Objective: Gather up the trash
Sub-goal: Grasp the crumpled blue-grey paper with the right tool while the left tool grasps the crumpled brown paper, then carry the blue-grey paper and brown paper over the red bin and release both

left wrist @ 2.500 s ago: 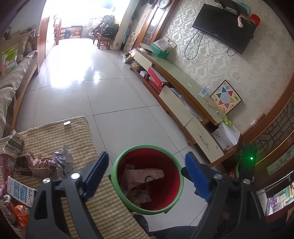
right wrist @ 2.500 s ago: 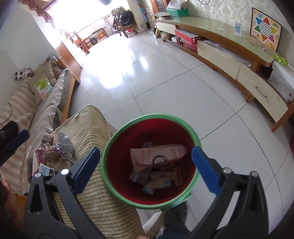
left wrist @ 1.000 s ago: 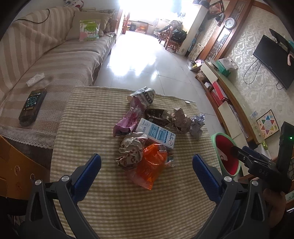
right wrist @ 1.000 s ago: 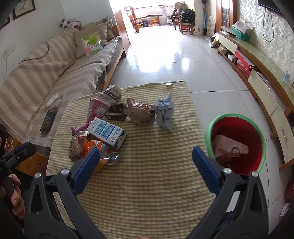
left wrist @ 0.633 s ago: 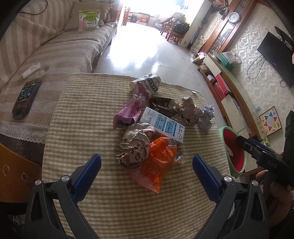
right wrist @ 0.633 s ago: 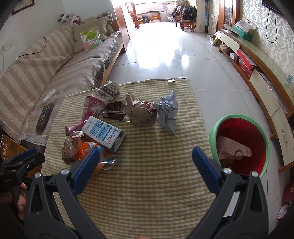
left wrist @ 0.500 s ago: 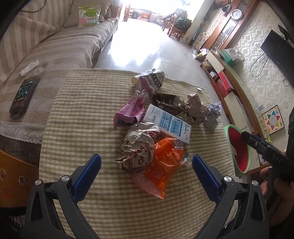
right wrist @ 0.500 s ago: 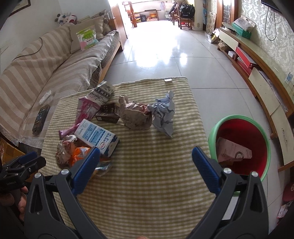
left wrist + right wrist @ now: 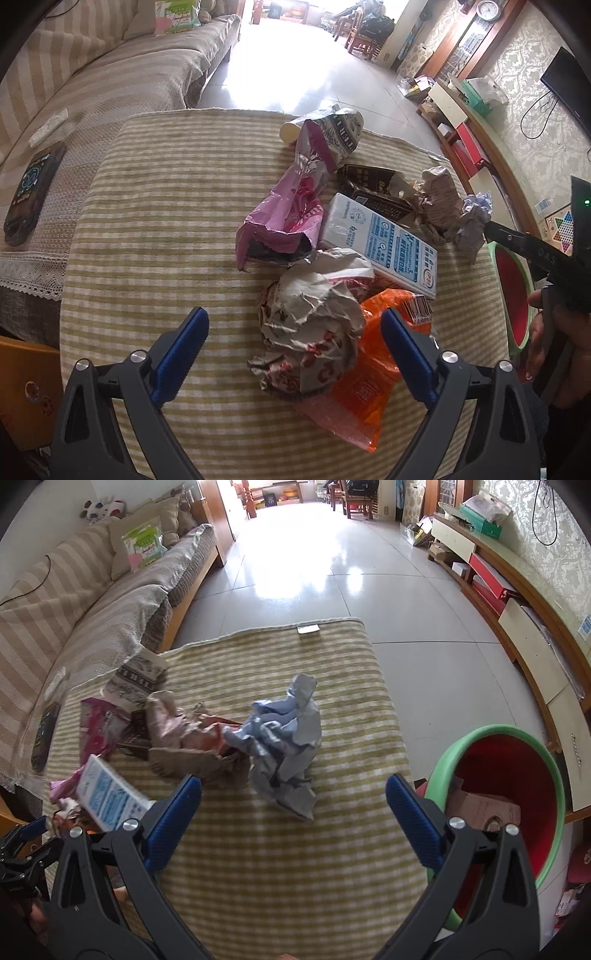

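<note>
Trash lies heaped on a striped cloth-covered table [image 9: 155, 206]. My left gripper [image 9: 293, 343] is open and empty, its jaws on either side of a crumpled paper ball [image 9: 314, 317] that lies on an orange plastic bag [image 9: 369, 384]. Behind them lie a white-blue carton [image 9: 384, 240], a pink bag [image 9: 288, 218] and a brown box [image 9: 373, 184]. My right gripper [image 9: 293, 808] is open and empty, just before a crumpled grey-blue paper [image 9: 284, 738]. A red bin with a green rim [image 9: 506, 775] stands at the table's right and holds cardboard.
A striped sofa [image 9: 85, 602] runs along the left, with a dark remote [image 9: 29, 192] on it. A long low cabinet [image 9: 532, 627] lines the right wall. Tiled floor [image 9: 314, 561] stretches beyond the table.
Both grippers have left the bin and swung over the table. The left has closed in on the crumpled paper ball, the right on the grey-blue paper. Both stay open.
</note>
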Tool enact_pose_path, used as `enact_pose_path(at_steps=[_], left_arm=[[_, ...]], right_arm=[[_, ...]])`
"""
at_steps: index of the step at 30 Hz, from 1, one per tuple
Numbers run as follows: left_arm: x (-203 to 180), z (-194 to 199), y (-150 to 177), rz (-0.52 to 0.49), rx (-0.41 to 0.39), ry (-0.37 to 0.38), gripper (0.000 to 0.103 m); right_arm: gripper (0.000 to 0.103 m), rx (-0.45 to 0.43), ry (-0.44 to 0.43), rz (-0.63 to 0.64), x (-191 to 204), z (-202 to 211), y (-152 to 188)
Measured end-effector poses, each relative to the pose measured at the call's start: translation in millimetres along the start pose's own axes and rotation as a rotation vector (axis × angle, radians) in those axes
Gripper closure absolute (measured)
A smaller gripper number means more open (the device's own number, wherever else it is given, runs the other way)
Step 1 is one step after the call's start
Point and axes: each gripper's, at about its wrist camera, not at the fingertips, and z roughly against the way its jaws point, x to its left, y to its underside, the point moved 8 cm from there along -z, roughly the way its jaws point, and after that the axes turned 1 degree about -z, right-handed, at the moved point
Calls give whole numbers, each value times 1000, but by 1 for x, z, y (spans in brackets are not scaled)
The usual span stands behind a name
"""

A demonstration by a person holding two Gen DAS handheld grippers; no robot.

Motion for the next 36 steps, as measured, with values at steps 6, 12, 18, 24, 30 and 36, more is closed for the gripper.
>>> enact_pose_path(at_steps=[6, 12, 18, 24, 30, 36], left_arm=[[4, -13, -1, 34, 20, 46, 33], [3, -16, -2, 35, 32, 72, 59], [3, -2, 0, 17, -1, 70, 60], [-2, 21, -1, 4, -35, 75, 60], [-7, 51, 4, 10, -73, 89, 60], [-18, 86, 12, 11, -120, 111, 60]], right_arm=[[13, 15, -25, -16, -3, -22, -3], [56, 48, -85, -32, 1, -33, -1], [65, 36, -92, -20, 6, -19, 5], [65, 16, -95, -21, 5, 8, 12], [65, -30, -112, -23, 10, 49, 16], [65, -82, -130, -17, 15, 91, 17]])
